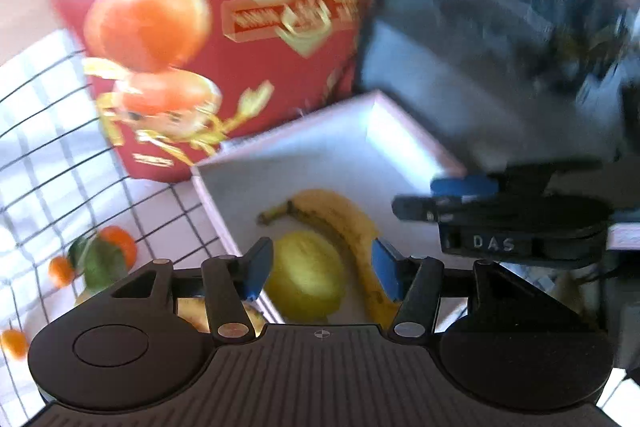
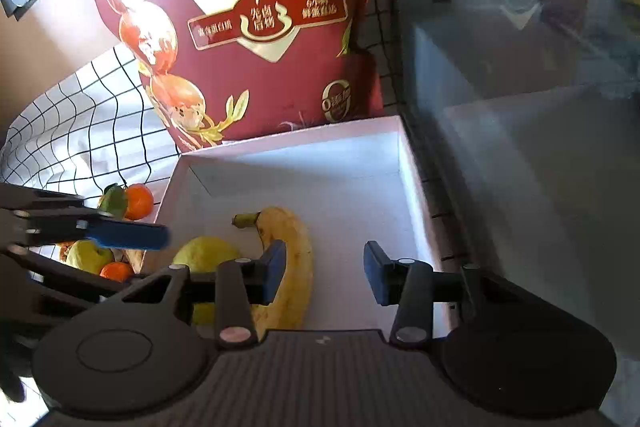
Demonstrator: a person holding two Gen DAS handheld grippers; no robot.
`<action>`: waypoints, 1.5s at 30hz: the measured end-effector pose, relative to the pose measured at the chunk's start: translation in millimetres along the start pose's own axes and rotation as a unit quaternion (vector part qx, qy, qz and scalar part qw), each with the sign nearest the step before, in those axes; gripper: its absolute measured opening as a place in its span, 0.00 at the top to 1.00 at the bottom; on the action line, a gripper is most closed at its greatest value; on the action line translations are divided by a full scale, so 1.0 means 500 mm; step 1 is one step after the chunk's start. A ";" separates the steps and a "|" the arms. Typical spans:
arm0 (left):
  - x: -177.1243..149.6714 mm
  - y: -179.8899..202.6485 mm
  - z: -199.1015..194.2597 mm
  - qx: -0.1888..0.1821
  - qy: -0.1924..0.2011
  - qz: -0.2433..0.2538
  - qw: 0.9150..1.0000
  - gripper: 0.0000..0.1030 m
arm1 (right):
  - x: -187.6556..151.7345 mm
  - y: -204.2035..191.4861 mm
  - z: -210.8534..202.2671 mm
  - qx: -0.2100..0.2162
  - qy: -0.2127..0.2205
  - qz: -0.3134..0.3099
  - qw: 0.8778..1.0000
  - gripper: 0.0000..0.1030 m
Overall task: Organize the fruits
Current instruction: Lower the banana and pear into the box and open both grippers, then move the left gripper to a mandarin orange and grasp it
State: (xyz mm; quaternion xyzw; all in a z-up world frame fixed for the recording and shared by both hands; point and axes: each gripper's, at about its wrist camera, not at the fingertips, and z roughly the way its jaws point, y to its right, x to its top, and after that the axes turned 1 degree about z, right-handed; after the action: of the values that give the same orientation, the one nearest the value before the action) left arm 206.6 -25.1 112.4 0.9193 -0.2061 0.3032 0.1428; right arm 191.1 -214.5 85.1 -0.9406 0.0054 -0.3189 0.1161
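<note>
A white box with a pink rim [image 1: 416, 143] [image 2: 288, 141] holds a banana [image 1: 340, 219] [image 2: 294, 247] and a yellow lemon [image 1: 306, 275] [image 2: 208, 253] side by side. My left gripper [image 1: 320, 273] hovers open over the lemon, its blue pads clear of it. My right gripper [image 2: 325, 273] is open over the box with nothing between its fingers; its left finger overlaps the banana in the picture. One blue finger [image 2: 128, 237] of the left gripper reaches in from the left in the right wrist view. Loose oranges [image 1: 116, 243] [image 2: 138, 201] lie outside the box on the left.
A tall red printed bag [image 1: 240, 27] [image 2: 240, 27] stands right behind the box. Left of the box, on a checked cloth [image 1: 40, 155] [image 2: 80, 131], lie a green-yellow fruit [image 2: 88, 255], small oranges [image 1: 60, 271] and green leaves. A glass pane [image 2: 520, 107] runs along the right.
</note>
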 end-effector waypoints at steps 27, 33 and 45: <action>-0.395 -0.212 -0.237 0.153 0.046 -0.232 0.960 0.43 | -0.198 -0.159 -0.135 0.052 0.036 -0.143 0.988 0.52; -0.393 -0.206 -0.214 0.156 0.027 -0.247 0.956 0.43 | -0.234 -0.191 -0.151 0.038 0.044 -0.173 0.983 0.51; -0.388 -0.180 -0.148 0.171 0.000 -0.201 0.965 0.45 | -0.276 -0.182 -0.160 0.040 0.023 -0.165 0.985 0.47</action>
State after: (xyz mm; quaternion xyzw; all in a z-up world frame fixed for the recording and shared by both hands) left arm 69.8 139.0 37.8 0.9527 0.0377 0.2987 0.0419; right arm 27.4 -131.7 84.0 -0.9158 -0.1595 -0.3550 0.0990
